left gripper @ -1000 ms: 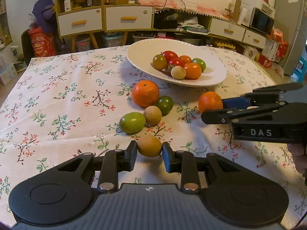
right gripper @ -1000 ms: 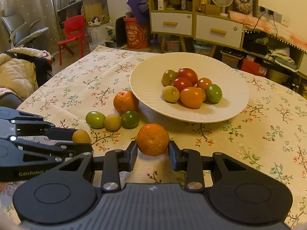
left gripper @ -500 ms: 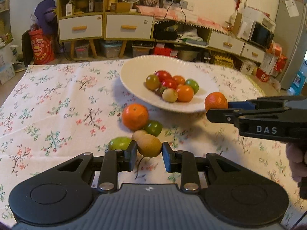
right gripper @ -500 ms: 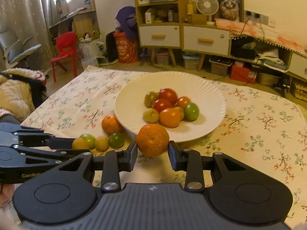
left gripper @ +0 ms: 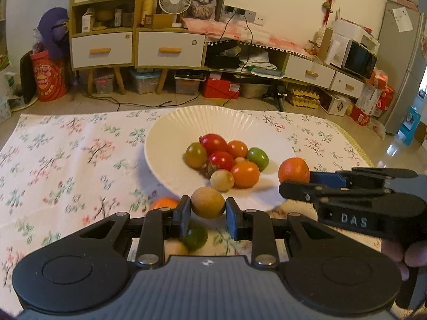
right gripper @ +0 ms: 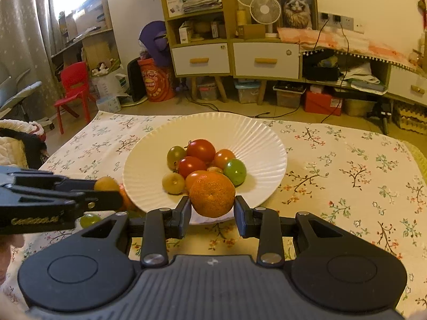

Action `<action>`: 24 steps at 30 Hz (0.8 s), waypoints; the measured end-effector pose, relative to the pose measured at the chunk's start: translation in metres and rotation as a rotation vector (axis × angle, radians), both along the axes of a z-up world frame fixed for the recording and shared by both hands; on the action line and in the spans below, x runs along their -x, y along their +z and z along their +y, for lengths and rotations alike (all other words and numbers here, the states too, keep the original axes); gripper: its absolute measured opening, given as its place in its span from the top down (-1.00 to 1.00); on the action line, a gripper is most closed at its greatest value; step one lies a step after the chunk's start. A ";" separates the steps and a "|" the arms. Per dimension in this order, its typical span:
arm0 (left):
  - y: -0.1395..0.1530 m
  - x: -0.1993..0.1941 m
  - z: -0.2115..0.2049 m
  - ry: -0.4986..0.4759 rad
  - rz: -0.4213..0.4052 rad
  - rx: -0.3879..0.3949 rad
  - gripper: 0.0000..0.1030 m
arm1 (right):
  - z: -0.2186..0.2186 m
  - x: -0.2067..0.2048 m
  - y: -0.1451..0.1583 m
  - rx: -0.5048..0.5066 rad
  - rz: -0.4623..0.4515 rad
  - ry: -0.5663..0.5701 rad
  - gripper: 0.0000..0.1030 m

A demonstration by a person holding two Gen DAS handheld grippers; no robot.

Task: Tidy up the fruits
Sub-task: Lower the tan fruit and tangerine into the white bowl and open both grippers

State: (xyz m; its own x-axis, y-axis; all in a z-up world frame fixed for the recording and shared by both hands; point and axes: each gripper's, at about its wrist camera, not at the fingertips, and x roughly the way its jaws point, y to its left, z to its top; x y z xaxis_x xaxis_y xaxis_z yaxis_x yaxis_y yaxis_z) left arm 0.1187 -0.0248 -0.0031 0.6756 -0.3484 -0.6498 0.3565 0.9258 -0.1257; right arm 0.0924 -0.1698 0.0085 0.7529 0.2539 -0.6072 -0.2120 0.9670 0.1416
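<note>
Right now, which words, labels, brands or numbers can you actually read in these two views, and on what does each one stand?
"DAS": raised letters on the side of the right gripper, which holds the orange.
Gold lettering on the side of the left gripper, which holds the tan fruit: too blurred to read.
Print on the red bin by the cabinet: too blurred to read.

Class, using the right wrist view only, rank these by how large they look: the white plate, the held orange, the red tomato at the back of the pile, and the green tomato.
1. White plate
2. Orange, though it sits nearest the camera, which enlarges it
3. Red tomato
4. Green tomato
</note>
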 end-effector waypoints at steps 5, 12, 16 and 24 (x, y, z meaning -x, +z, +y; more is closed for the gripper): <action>-0.004 -0.016 -0.007 -0.003 -0.007 -0.017 0.52 | -0.001 -0.003 -0.002 0.007 -0.003 -0.003 0.39; -0.010 -0.027 -0.011 0.004 0.001 -0.049 0.51 | -0.003 -0.004 -0.005 0.024 -0.004 -0.012 0.39; -0.011 -0.030 -0.013 -0.002 -0.004 -0.056 0.51 | -0.004 -0.005 -0.004 0.024 -0.006 -0.015 0.39; -0.011 -0.030 -0.010 -0.013 -0.021 -0.070 0.49 | -0.004 -0.006 -0.004 0.027 -0.005 -0.017 0.37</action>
State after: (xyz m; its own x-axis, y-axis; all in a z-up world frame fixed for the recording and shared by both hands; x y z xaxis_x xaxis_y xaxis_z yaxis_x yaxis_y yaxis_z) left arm 0.1488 -0.0350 -0.0136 0.6854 -0.3114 -0.6582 0.3701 0.9274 -0.0534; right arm 0.0979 -0.1738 0.0048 0.7601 0.2250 -0.6096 -0.1964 0.9738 0.1145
